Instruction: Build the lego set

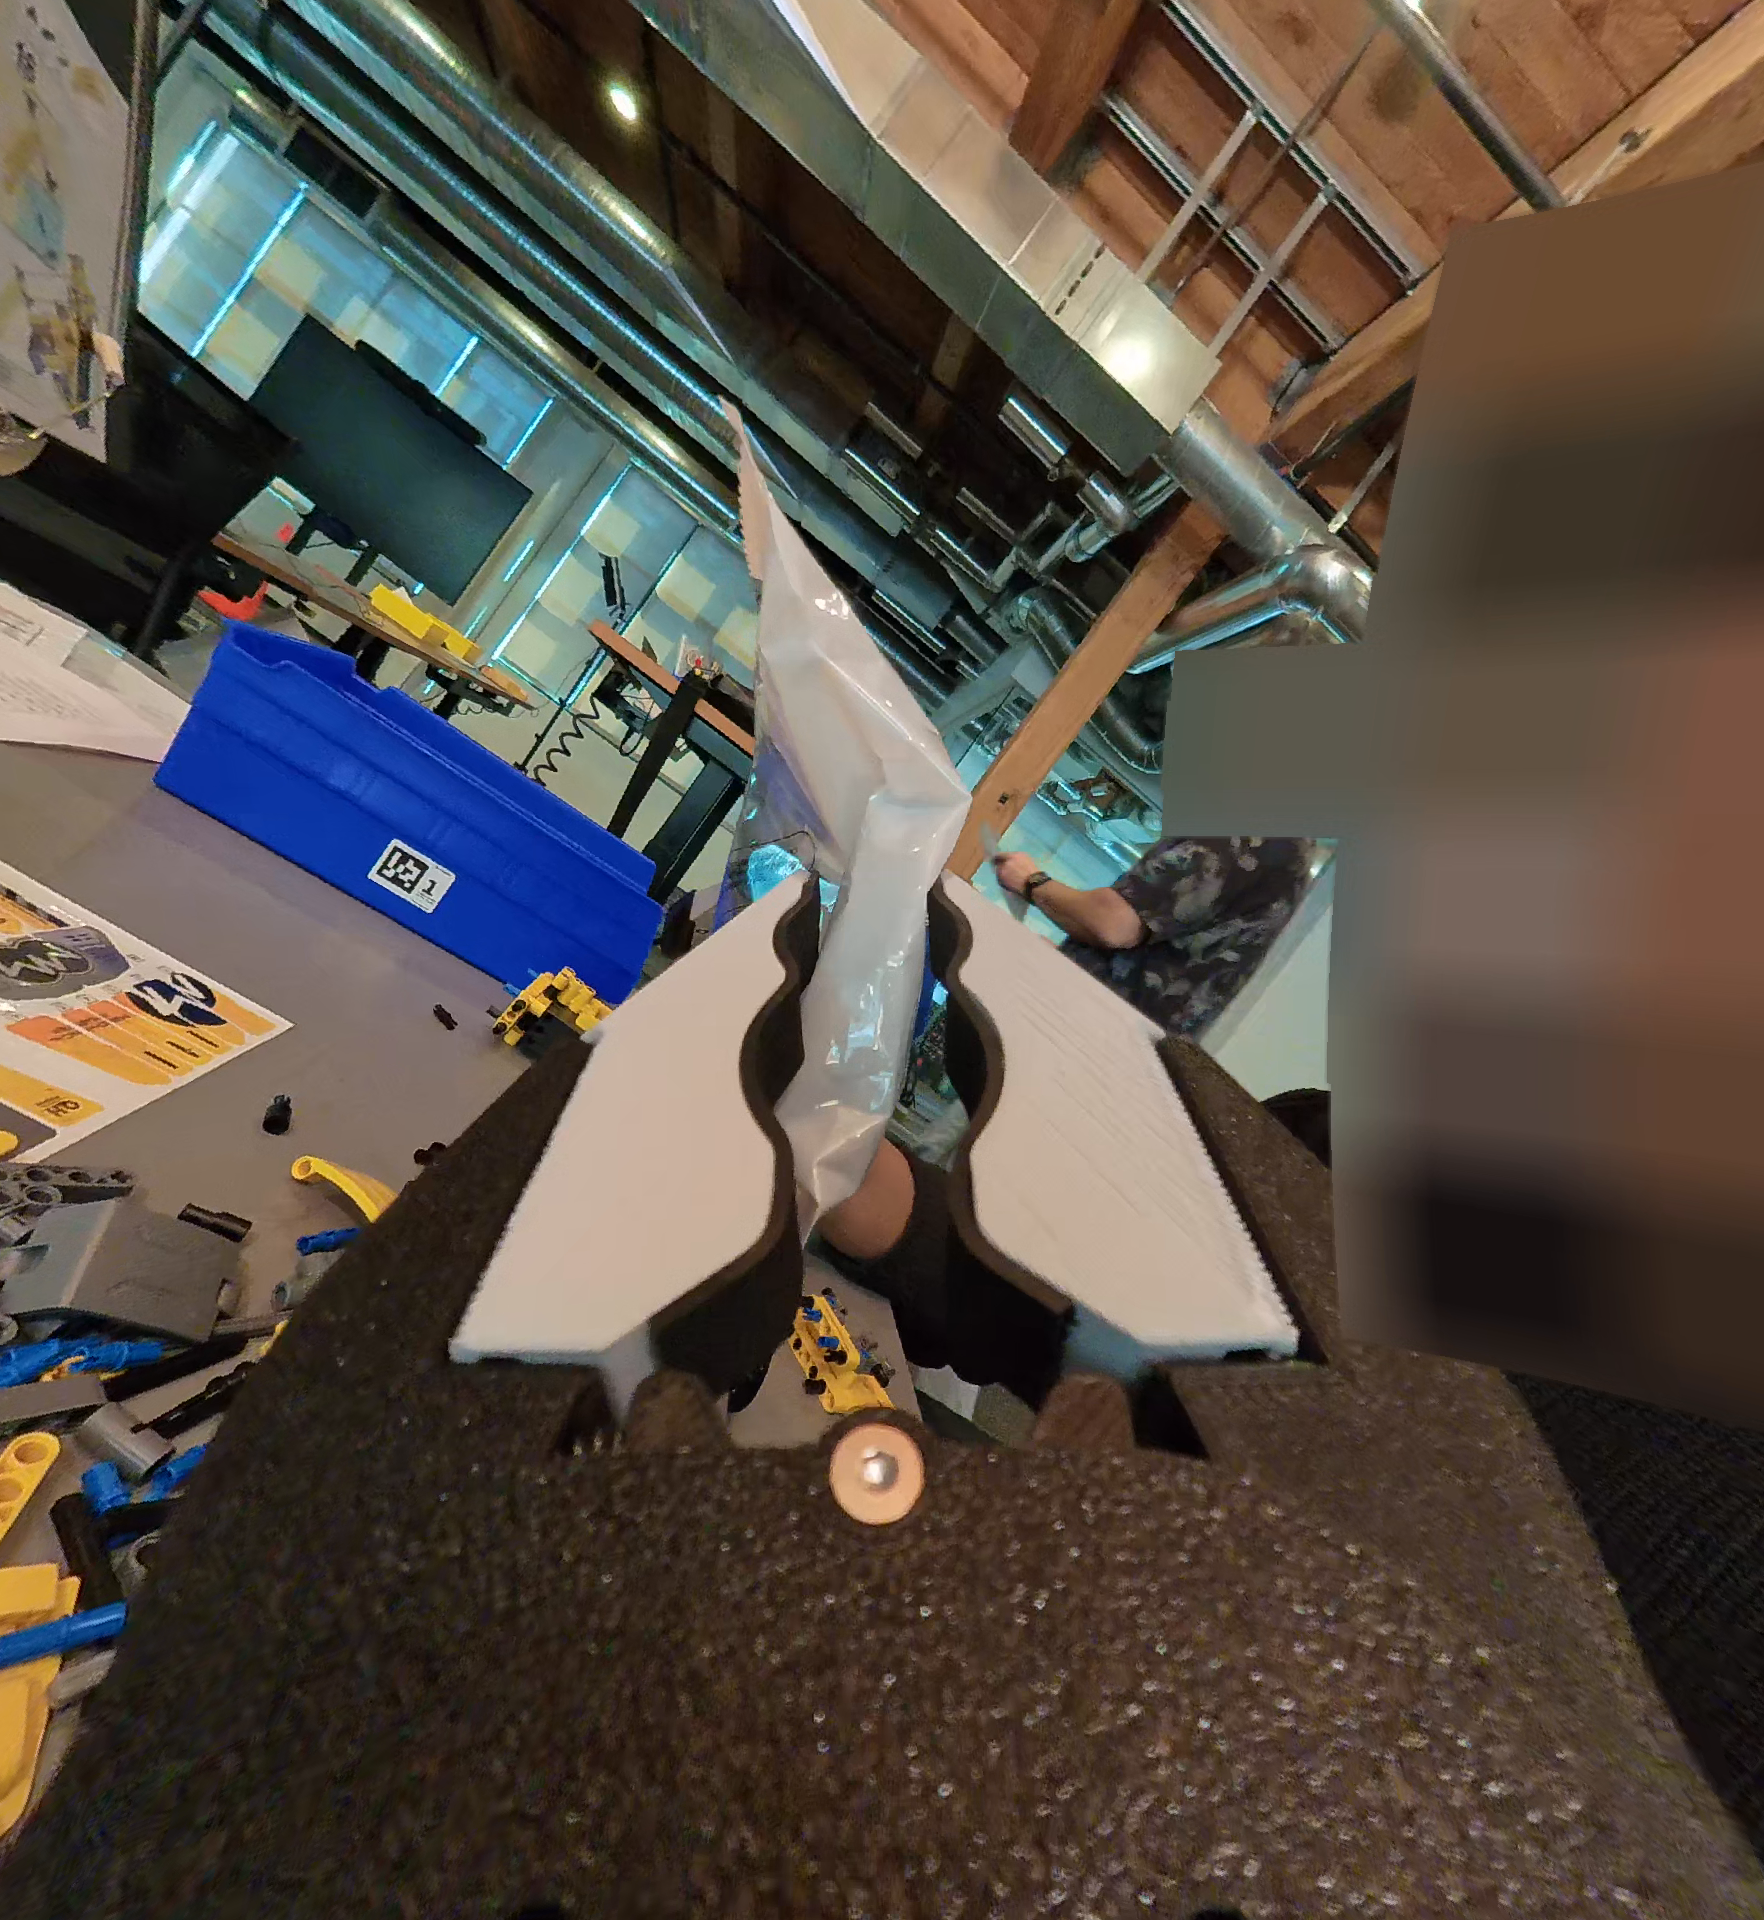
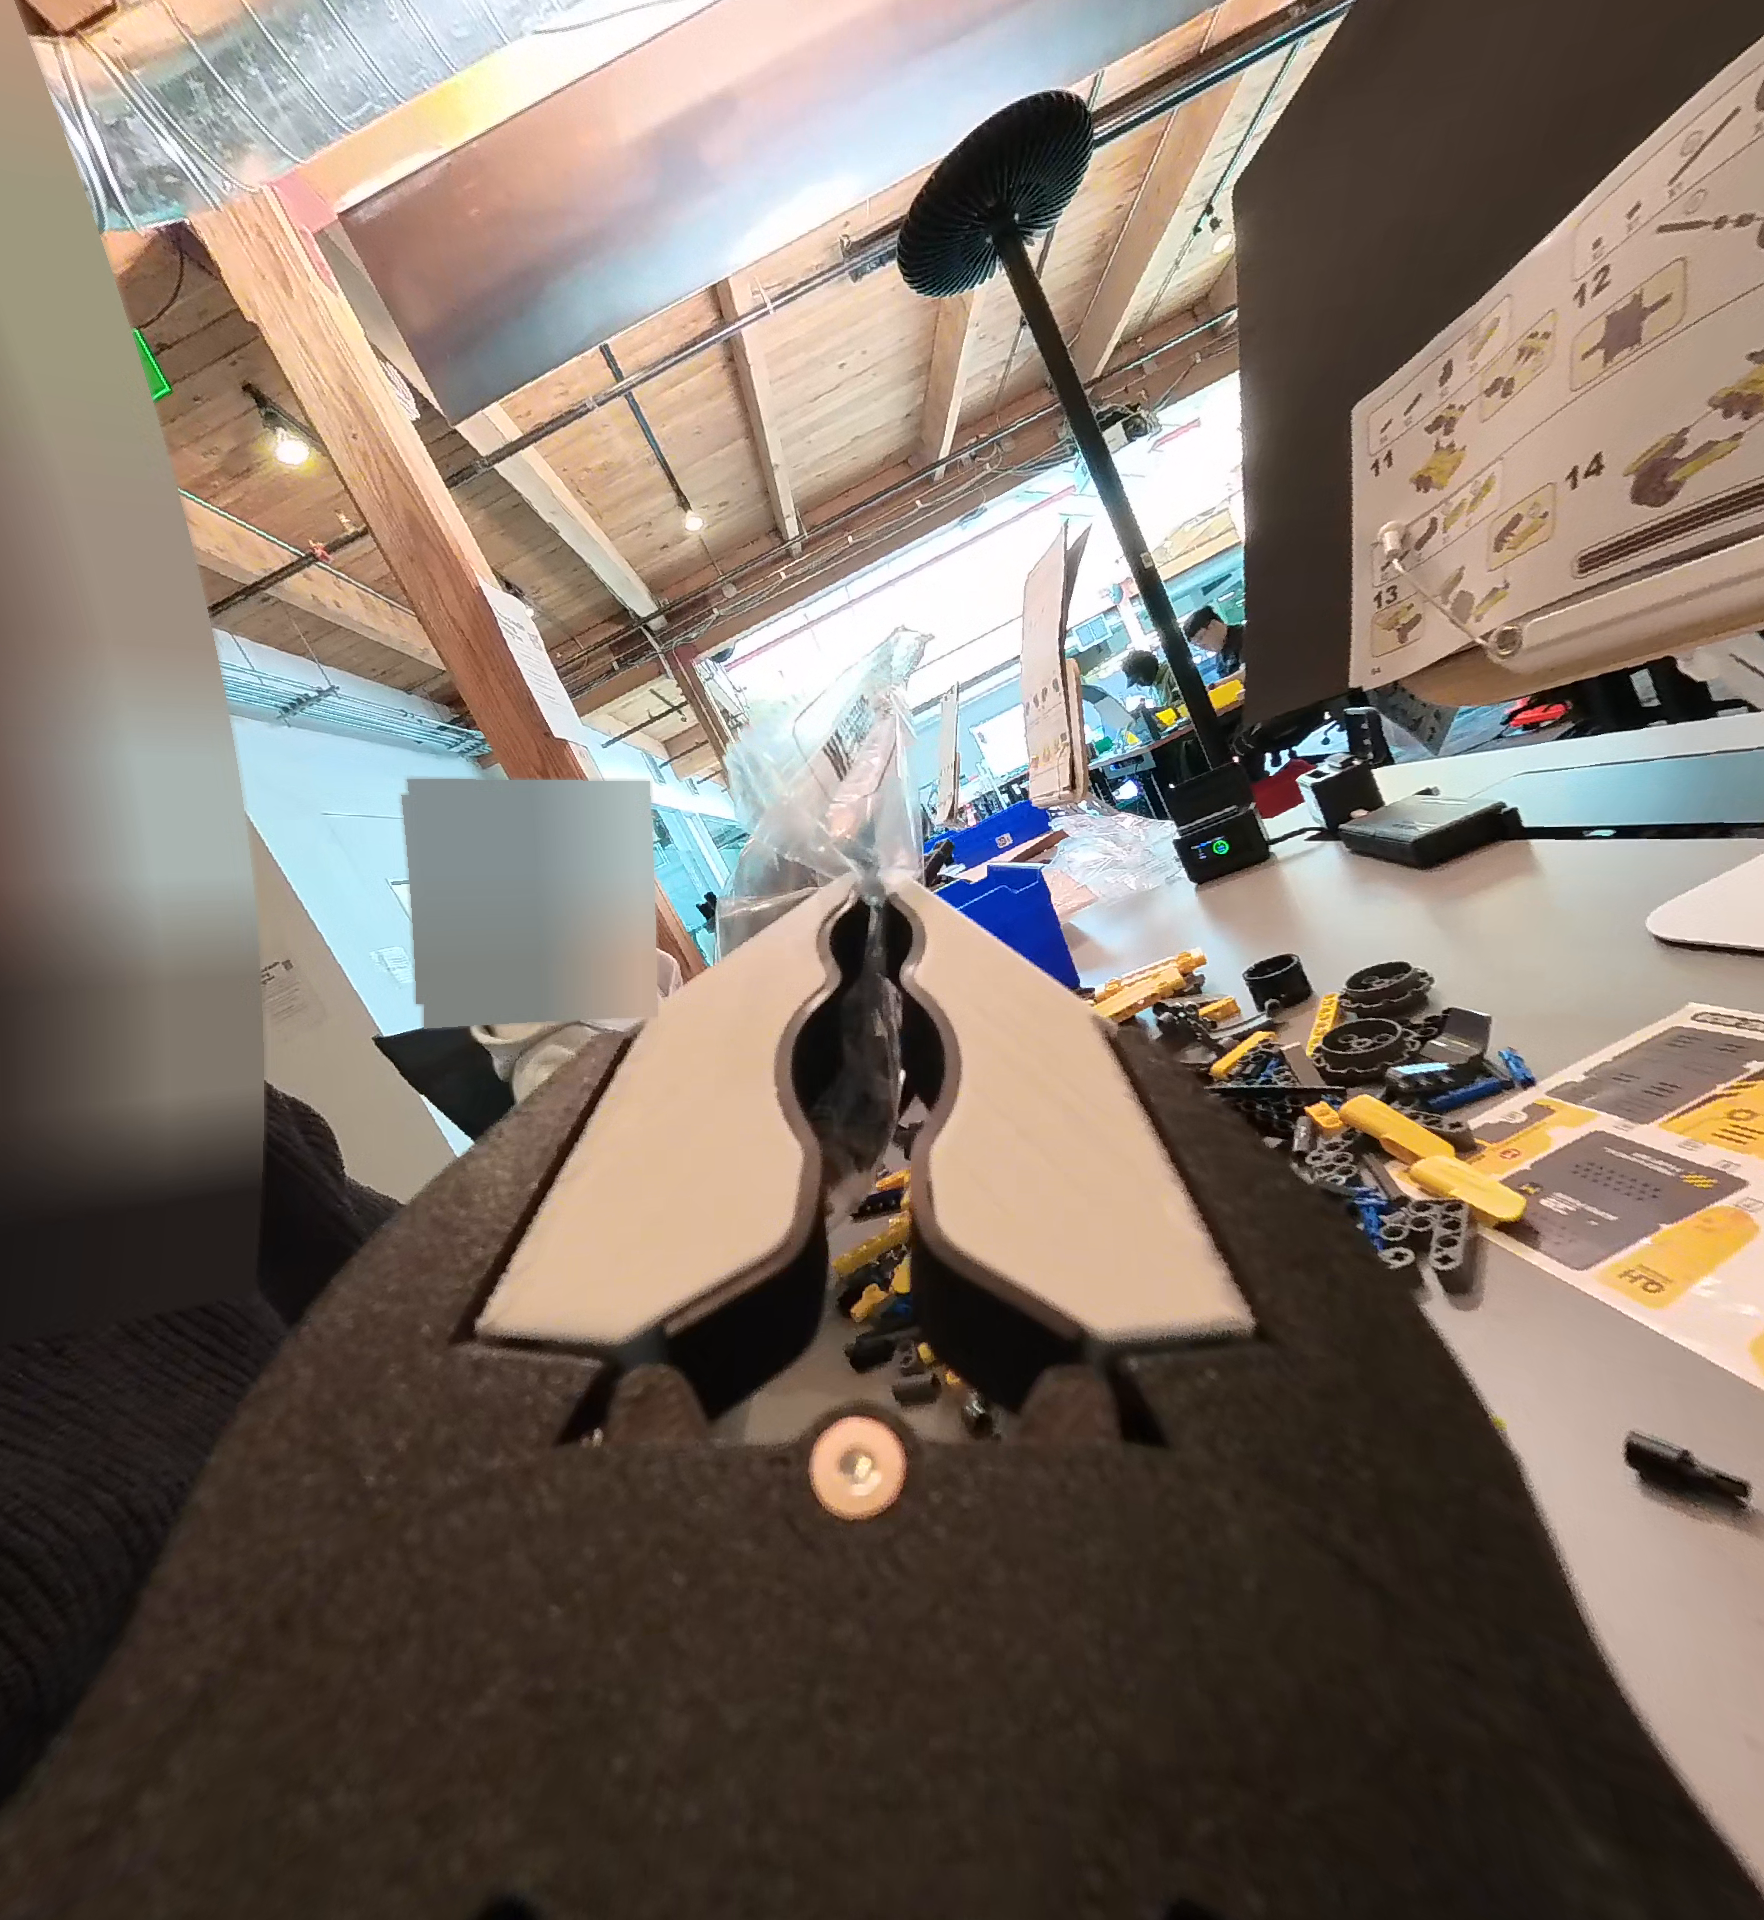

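My left gripper is tilted upward above the grey table. Its jaws are closed on a crumpled whitish plastic bag that rises from between the fingertips. My right gripper is also tilted upward, with its tips pinched together on a clear plastic bag that fans out above them. Dark bag material fills the hollows between its fingers. Small yellow and black building pieces lie on the table below the right gripper. I cannot tell whether both grippers hold the same bag.
A blue bin stands on the table, also visible in the right wrist view. Loose yellow, blue and grey building pieces lie beside sticker sheets. An instruction booklet stands at the right. A person is in the background. About 12 cm separates my left fingertips from my right.
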Action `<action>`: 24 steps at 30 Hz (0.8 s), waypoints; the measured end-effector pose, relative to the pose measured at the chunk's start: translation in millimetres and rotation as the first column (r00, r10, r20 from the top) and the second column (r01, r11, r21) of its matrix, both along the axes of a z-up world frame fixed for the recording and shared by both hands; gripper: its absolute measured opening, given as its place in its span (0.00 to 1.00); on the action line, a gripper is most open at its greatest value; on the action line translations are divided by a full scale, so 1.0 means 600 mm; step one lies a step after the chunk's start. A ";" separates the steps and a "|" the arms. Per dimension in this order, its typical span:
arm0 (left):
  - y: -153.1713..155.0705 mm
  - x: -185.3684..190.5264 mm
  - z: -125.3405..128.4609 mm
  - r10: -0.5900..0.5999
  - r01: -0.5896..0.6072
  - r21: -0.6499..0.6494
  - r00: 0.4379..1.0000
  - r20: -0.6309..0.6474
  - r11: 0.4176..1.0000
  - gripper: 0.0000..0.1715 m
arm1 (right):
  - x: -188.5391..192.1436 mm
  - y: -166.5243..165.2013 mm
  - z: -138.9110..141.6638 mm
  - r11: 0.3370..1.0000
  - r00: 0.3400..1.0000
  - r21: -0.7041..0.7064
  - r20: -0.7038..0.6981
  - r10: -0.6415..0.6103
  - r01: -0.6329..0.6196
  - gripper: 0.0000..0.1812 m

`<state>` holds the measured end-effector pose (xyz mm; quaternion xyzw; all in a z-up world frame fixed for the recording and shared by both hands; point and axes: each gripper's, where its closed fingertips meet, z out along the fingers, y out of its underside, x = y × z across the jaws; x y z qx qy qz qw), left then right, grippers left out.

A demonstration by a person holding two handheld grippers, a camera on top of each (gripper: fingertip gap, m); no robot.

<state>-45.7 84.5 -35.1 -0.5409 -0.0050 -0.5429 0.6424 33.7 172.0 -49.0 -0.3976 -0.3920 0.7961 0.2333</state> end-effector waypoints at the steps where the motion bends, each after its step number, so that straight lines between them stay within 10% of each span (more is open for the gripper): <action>1: 0.000 0.000 0.000 -0.002 0.002 0.000 1.000 0.002 1.000 0.12 | 0.000 0.000 0.000 1.000 1.000 0.000 -0.001 0.001 -0.001 0.01; 24: 0.006 -0.005 -0.003 -0.006 0.007 -0.033 0.999 0.042 0.999 0.11 | -0.007 0.010 -0.010 0.999 0.999 -0.025 0.047 -0.026 0.027 0.01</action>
